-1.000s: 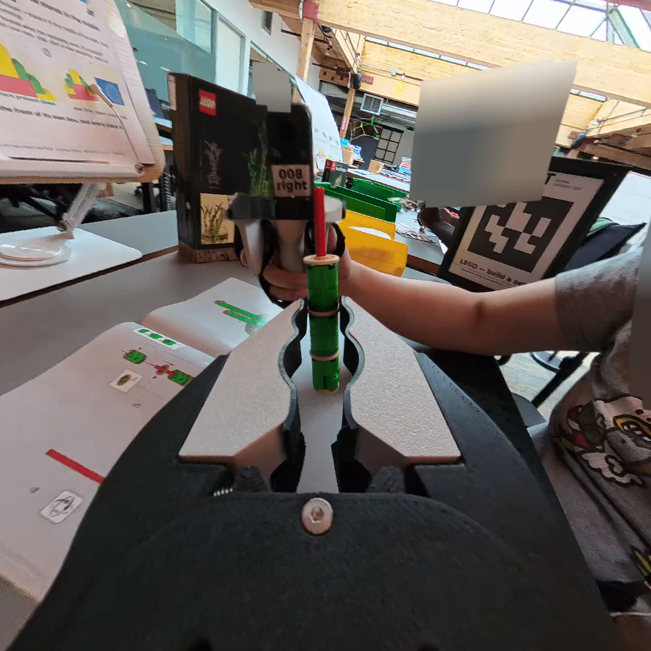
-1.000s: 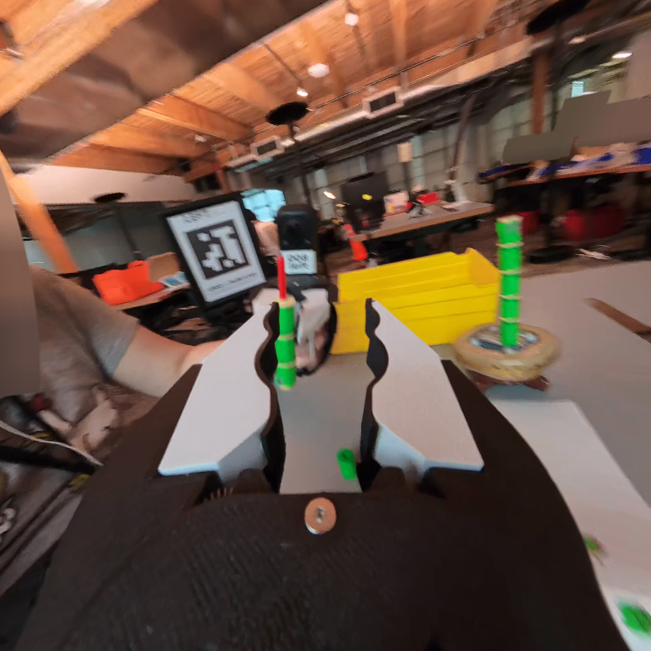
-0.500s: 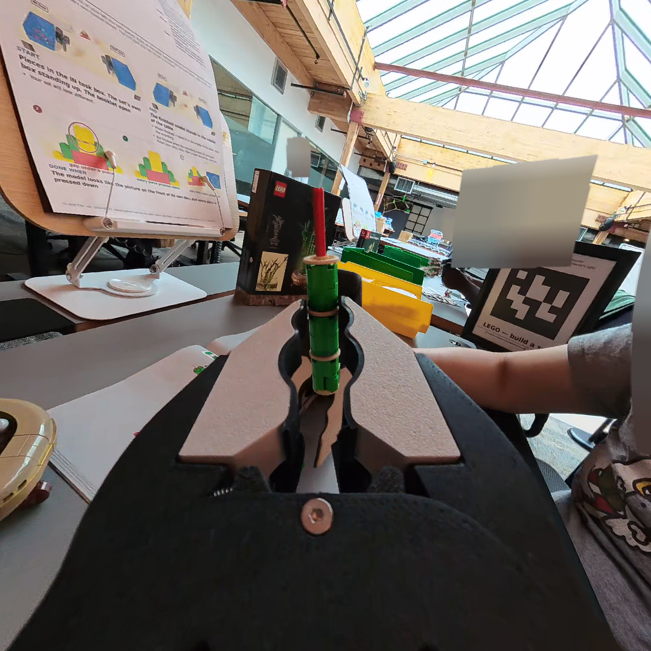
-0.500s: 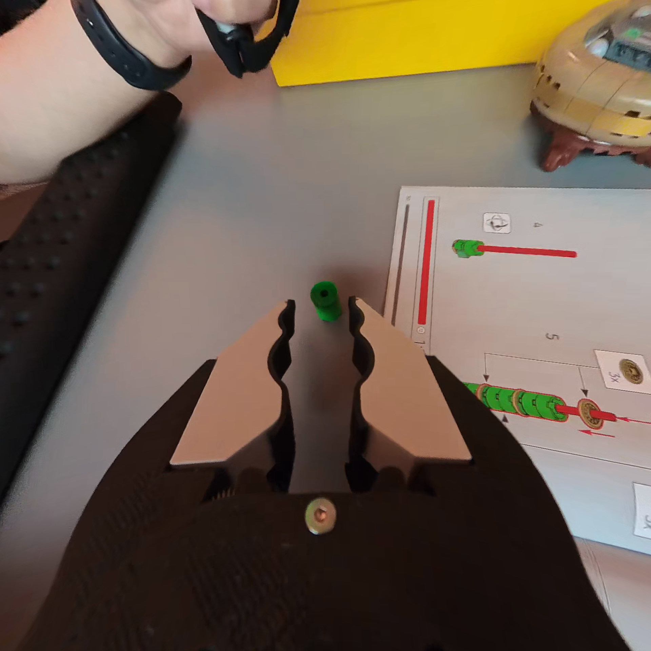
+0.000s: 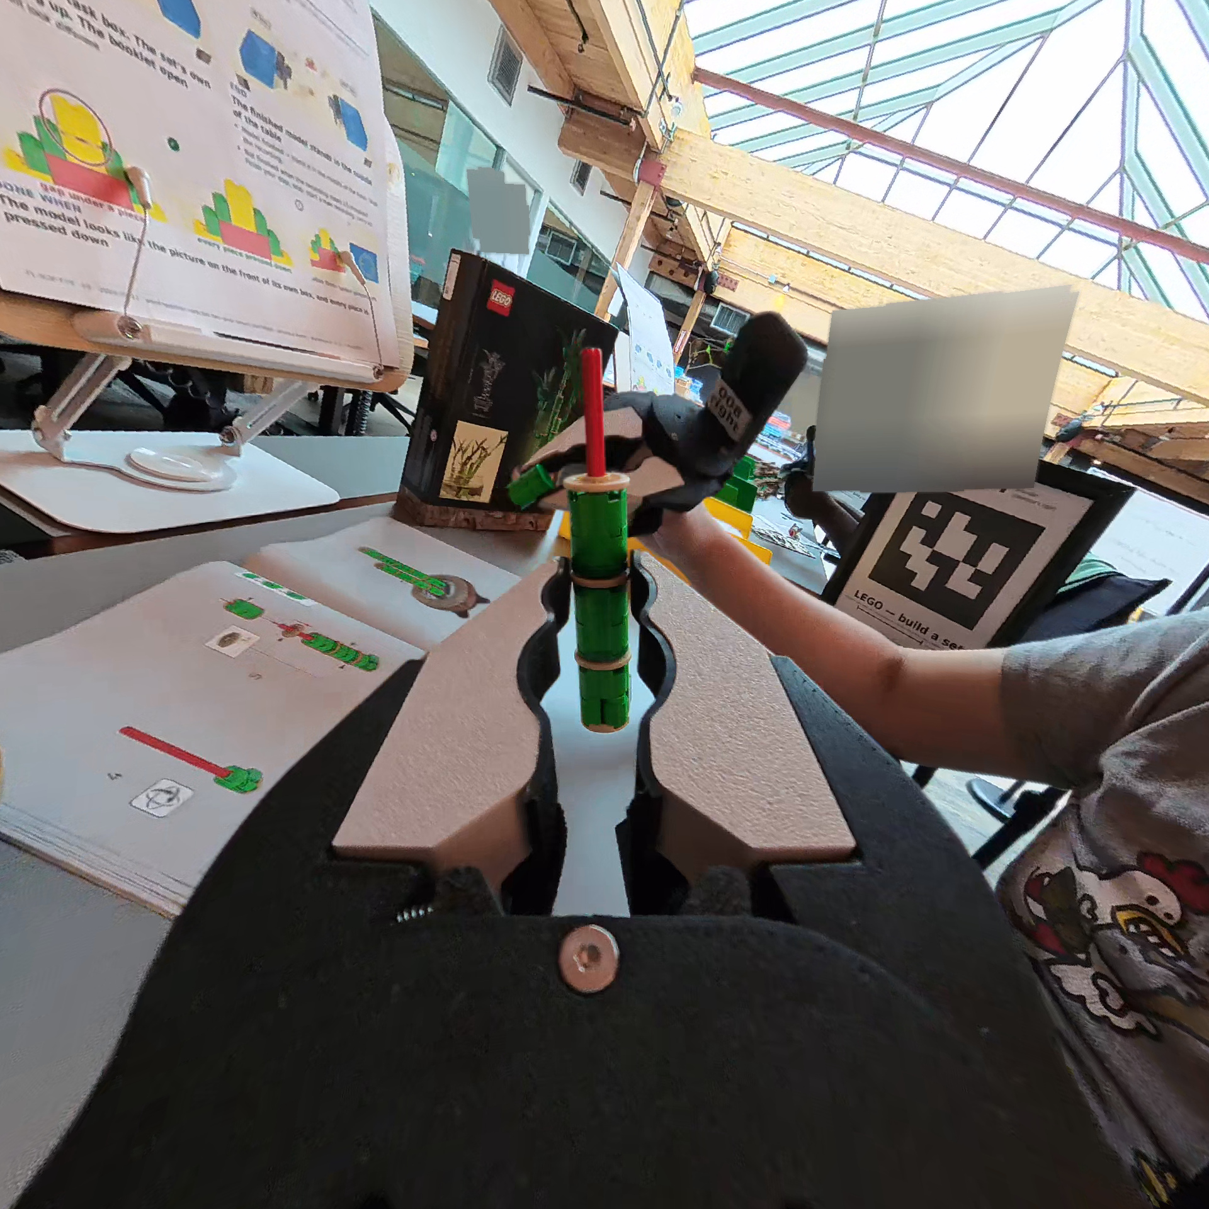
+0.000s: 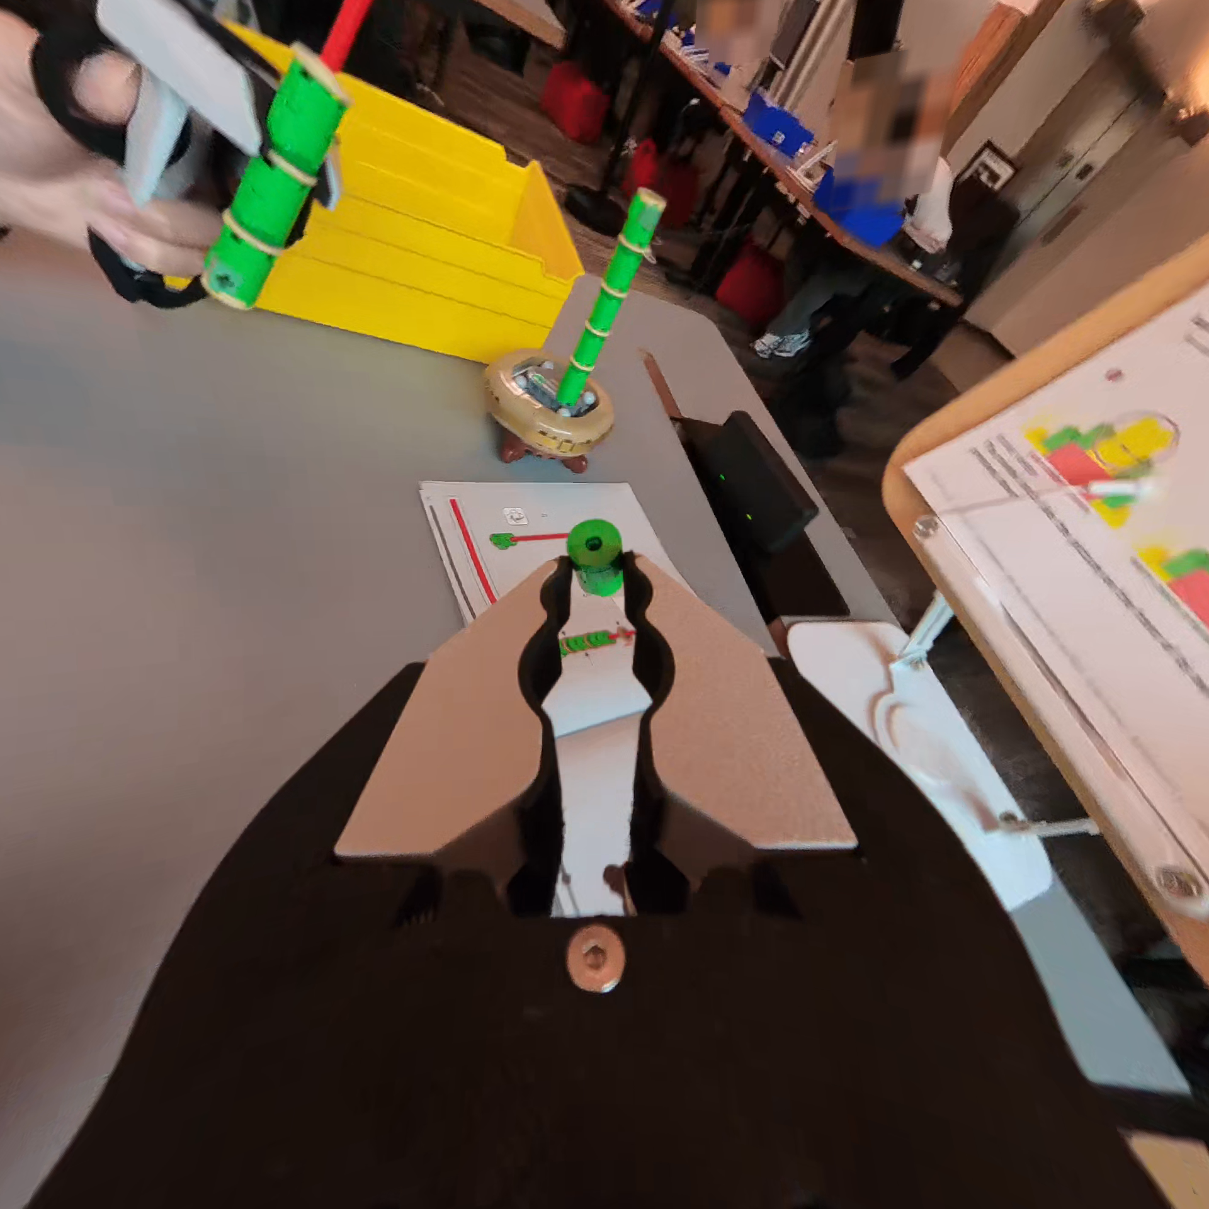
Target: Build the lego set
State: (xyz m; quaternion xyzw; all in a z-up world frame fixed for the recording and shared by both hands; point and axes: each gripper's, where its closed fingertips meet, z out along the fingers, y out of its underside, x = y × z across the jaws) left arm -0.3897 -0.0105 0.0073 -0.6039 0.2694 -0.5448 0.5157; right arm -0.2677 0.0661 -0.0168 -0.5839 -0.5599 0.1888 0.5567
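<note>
My left gripper [image 5: 598, 579] is shut on a green bamboo stalk [image 5: 598, 543] of stacked cylinders with tan rings, held upright. A bare red axle [image 5: 592, 412] sticks out of its top. My right gripper [image 6: 594, 569] is shut on a small green cylinder piece [image 6: 594, 546] with a hole through it. In the left wrist view the right gripper [image 5: 549, 487] holds that piece [image 5: 530, 489] just left of the stalk's top, beside the axle. In the right wrist view the stalk [image 6: 275, 176] is at the upper left.
A tan pot [image 6: 549, 425] with a tall finished stalk [image 6: 612, 288] stands beyond the open instruction booklet [image 6: 477, 523]. A yellow bin [image 6: 425, 262] is behind. A sheet on a stand [image 6: 1047, 589], a black device [image 6: 752, 484] and the set's box [image 5: 497, 392] are nearby. My hands' fingertips stand some 15 centimetres from each other. About 20 centimetres separates my left fingertips from the tan pot [image 6: 549, 425].
My right gripper shut on the small green cylinder that lay on the table and lifted it up beside the stalk's top. The left gripper kept hold of the stalk.
</note>
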